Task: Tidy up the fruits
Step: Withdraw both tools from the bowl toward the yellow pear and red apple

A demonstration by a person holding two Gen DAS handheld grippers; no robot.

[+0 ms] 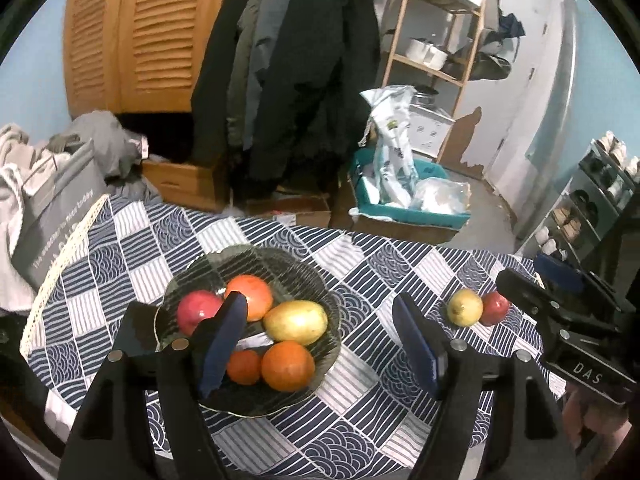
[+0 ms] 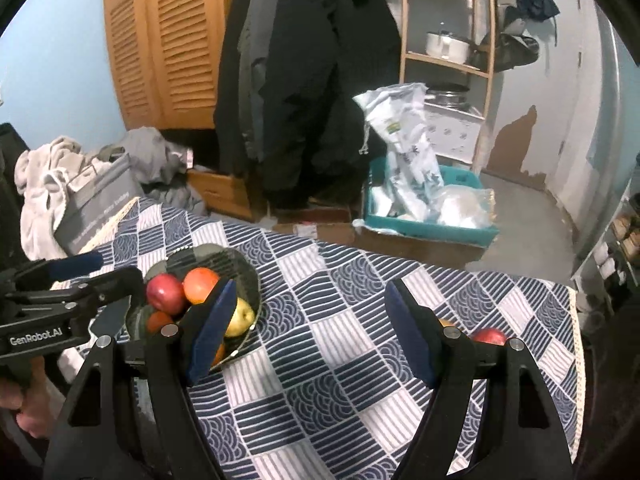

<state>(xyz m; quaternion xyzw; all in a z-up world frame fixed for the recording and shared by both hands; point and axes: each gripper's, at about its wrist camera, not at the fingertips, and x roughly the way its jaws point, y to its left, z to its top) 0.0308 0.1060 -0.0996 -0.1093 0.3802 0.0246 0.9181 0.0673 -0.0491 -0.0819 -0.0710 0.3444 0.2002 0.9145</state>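
Left wrist view: left gripper (image 1: 320,338) jaws wide apart, nothing between them, above the patterned tablecloth (image 1: 360,400). Glass bowl (image 1: 316,280) holds five fruits: red apple (image 1: 196,311), orange-red fruit (image 1: 252,294), yellow mango (image 1: 296,322), two oranges (image 1: 287,366). Yellow fruit (image 1: 465,307) and small red fruit (image 1: 495,307) touch, on the cloth well right of the bowl.

Right wrist view: right gripper (image 2: 308,330) wide too, empty. Bowl sits left; a red fruit (image 2: 488,336), probably the loose apple, peeks behind the right finger.
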